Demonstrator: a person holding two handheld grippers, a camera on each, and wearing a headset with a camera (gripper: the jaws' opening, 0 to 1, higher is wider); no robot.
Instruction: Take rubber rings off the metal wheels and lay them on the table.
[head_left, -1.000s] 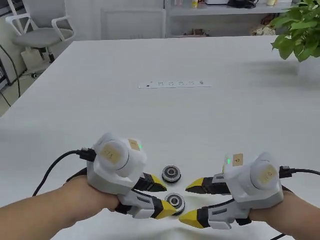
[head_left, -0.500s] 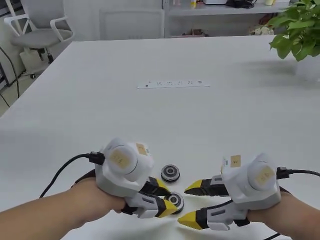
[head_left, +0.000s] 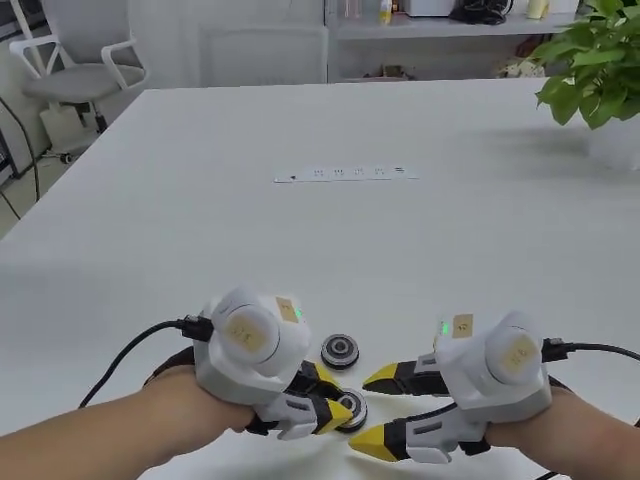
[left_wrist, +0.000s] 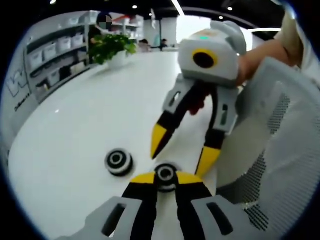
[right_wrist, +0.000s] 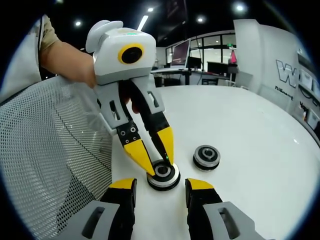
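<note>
Two small metal wheels with black rubber rings lie near the table's front edge. On the near wheel (head_left: 351, 408) (left_wrist: 166, 175) (right_wrist: 163, 175), my left gripper (head_left: 338, 398) (left_wrist: 166, 179) has its yellow tips closed against both sides. The far wheel (head_left: 340, 350) (left_wrist: 119, 162) (right_wrist: 206, 156) lies free a little beyond it. My right gripper (head_left: 368, 412) (right_wrist: 162, 186) stands open and faces the left one, with its tips just short of the near wheel and not touching it. In the left gripper view the right gripper (left_wrist: 180, 152) hangs over the wheel.
A white power strip (head_left: 345, 173) lies at mid-table. A potted plant (head_left: 595, 60) stands at the back right and an office chair (head_left: 85, 60) at the back left. A black cable (head_left: 120, 350) trails left from the left gripper. A mesh chair back (right_wrist: 50, 150) is close behind.
My left gripper has slid right onto the near wheel and narrowed its jaws around it. The right gripper has drifted slightly left and stayed open.
</note>
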